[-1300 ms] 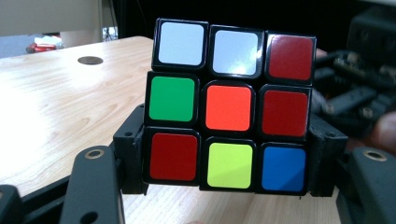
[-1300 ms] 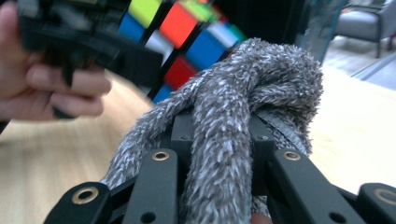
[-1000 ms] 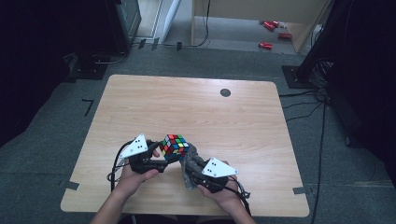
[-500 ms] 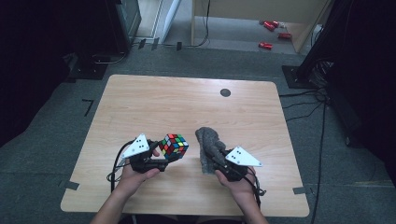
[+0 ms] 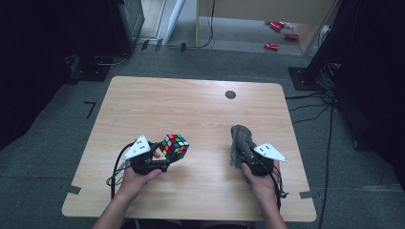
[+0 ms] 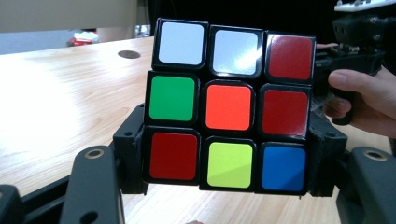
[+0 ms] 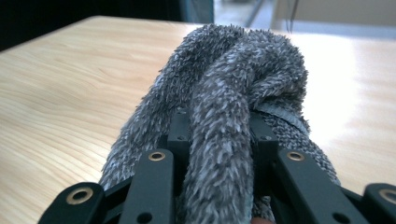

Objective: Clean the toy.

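Note:
A scrambled Rubik's cube (image 5: pixel 174 146) (image 6: pixel 228 110) is held off the wooden table (image 5: pixel 200 109) near its front left, with my left gripper (image 5: pixel 165 155) (image 6: pixel 224 163) shut on its two sides. The face toward the left gripper view has an orange centre. My right gripper (image 5: pixel 244 151) (image 7: pixel 219 135) is at the front right, shut on a bunched grey fluffy cloth (image 5: pixel 240 143) (image 7: pixel 224 107) that hangs forward over its jaws. The two grippers are well apart. A hand holds each gripper.
A small dark round hole (image 5: pixel 230 94) sits near the table's far edge. Cables (image 5: pixel 310 109) run over the grey floor to the right. Red objects (image 5: pixel 277 33) lie on the floor beyond the table.
My right gripper has moved to the right with the grey cloth, away from the cube. The left gripper and cube have stayed nearly in place.

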The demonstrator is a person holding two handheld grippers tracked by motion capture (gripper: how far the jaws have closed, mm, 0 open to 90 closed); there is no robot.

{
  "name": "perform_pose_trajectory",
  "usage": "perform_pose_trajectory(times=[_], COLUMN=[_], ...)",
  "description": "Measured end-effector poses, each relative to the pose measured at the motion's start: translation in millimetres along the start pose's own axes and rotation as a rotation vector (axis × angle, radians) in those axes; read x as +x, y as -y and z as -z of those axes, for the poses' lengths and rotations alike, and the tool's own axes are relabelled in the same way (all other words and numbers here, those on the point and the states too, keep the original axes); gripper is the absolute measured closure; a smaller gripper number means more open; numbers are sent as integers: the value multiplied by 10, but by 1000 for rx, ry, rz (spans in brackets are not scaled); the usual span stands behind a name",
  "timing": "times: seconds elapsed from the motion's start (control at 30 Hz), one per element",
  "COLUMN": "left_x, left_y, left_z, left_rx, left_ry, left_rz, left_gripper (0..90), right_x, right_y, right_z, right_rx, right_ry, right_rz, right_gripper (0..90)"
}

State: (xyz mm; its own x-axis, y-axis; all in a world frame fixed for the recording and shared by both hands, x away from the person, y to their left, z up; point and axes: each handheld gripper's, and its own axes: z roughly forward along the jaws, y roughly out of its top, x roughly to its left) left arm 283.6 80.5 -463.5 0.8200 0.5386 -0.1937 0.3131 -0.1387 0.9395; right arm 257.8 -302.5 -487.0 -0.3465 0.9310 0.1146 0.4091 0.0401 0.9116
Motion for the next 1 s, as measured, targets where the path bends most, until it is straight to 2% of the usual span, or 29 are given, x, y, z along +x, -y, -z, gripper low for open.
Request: perform_pose_trajectory(times=[0.1,0.4,0.63,0.73,0.8,1.0], left_x=[14,38,59,62,64,69], left_y=[0,12,16,18,21,21], left_z=[11,8,18,15,13,9], left_rx=[-2,10,3,8,10,11], left_ry=[-5,-29,-31,-34,-34,-33], left_rz=[6,18,30,30,33,35], left_gripper=[342,342,342,342,342,342], right_x=[-52,-102,-141,-143,-131,-64], right_y=[39,139,198,179,144,63], right_z=[-23,-117,-161,-150,-141,-91], right_rx=[28,101,130,93,77,20], right_ry=[17,46,56,11,-3,-49], right_rz=[-20,-24,-41,-53,-50,-31], right_gripper=[694,677,605,522,474,416])
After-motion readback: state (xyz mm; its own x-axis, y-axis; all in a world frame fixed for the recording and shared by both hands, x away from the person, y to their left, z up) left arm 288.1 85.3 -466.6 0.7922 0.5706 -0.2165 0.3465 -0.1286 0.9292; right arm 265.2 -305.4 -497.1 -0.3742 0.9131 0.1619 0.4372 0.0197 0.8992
